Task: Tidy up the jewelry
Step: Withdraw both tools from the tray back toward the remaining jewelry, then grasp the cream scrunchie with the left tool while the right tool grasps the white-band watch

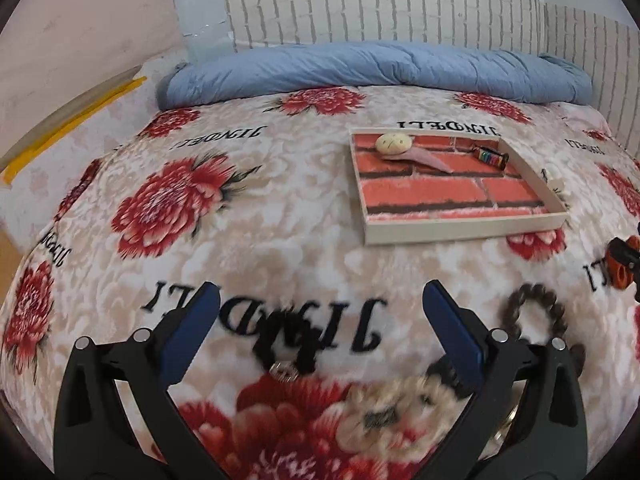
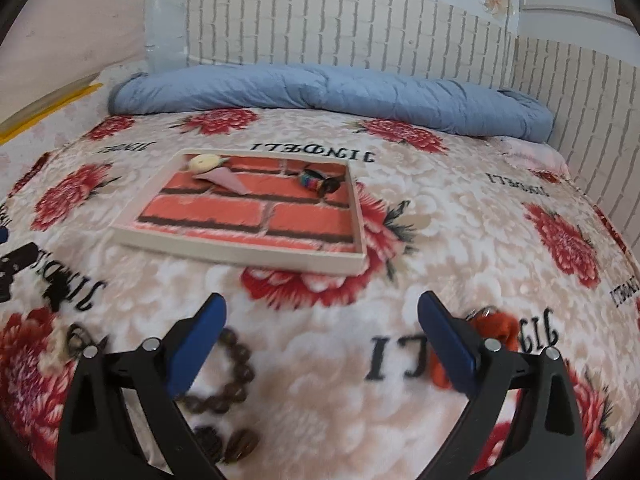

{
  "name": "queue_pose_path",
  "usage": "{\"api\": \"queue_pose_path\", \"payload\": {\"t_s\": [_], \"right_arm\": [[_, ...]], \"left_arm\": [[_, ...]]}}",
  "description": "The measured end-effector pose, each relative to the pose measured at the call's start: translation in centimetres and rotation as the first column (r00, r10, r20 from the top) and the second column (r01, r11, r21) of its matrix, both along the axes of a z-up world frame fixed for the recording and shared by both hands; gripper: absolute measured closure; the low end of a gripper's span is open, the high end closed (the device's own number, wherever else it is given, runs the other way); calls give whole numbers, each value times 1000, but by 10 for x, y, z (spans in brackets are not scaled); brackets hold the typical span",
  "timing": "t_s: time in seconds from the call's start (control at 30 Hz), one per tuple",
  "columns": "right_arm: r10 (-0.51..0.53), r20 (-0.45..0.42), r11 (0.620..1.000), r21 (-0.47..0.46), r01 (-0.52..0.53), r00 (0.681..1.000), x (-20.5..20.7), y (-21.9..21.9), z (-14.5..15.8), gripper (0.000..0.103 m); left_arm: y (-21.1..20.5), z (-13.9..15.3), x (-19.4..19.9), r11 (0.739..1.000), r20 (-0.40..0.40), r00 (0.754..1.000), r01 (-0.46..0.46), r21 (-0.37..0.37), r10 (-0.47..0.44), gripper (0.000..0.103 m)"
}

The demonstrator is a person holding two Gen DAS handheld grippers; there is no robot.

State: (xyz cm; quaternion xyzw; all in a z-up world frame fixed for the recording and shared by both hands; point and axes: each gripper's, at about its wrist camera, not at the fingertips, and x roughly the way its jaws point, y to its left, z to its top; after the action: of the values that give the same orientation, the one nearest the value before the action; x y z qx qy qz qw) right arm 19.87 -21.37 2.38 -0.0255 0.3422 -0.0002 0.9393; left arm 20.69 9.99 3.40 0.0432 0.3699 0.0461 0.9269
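Note:
A shallow white tray (image 1: 460,230) (image 2: 240,252) with a red brick-print floor lies on the flowered bedspread. In it are a cream round charm (image 1: 394,143) (image 2: 204,162) on a pink piece and a rainbow-striped trinket (image 1: 490,156) (image 2: 316,182). My left gripper (image 1: 320,296) is open above a black keychain (image 1: 286,356) and a blurred beige plush charm (image 1: 400,404). A brown bead bracelet (image 1: 536,312) (image 2: 236,372) lies by its right finger. My right gripper (image 2: 322,308) is open and holds nothing; an orange woolly piece (image 2: 496,332) sits behind its right finger.
A rolled blue quilt (image 1: 360,68) (image 2: 320,92) runs along the far side of the bed under a white brick-pattern wall. A yellow strip (image 1: 72,124) marks the bed's left edge. The other gripper's black body (image 2: 16,264) shows at the left edge of the right wrist view.

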Motion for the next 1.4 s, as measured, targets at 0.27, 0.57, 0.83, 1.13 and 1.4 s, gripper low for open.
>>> {"api": "queue_pose_path", "payload": {"t_s": [0.27,0.57,0.83,1.13,1.4], "right_arm": [[10,-36,999,35,-9,999,-30,6,-23,9],[8,-62,999,35,-5,998,-59,12,-48,9],[12,-87,1000,28,-10,996,-75,25,-59,9],[48,-100,997,64,-42,994,-85,53,-62,10],[70,-156,994,96,-55,985,-81,65,-77,26]], "left_arm": [[11,-22,-26,998,-36,999,22,-66,-24,5],[14,-43,-44,995,-74,996,46,-91,-53,5],[15,-58,-47,993,-109,991,64,-100,-75,5],[23,-75,-39,989,-151,985,58,-133,-78,7],[19,-86,-31,986,-190,976,82,-144,-109,12]]}}
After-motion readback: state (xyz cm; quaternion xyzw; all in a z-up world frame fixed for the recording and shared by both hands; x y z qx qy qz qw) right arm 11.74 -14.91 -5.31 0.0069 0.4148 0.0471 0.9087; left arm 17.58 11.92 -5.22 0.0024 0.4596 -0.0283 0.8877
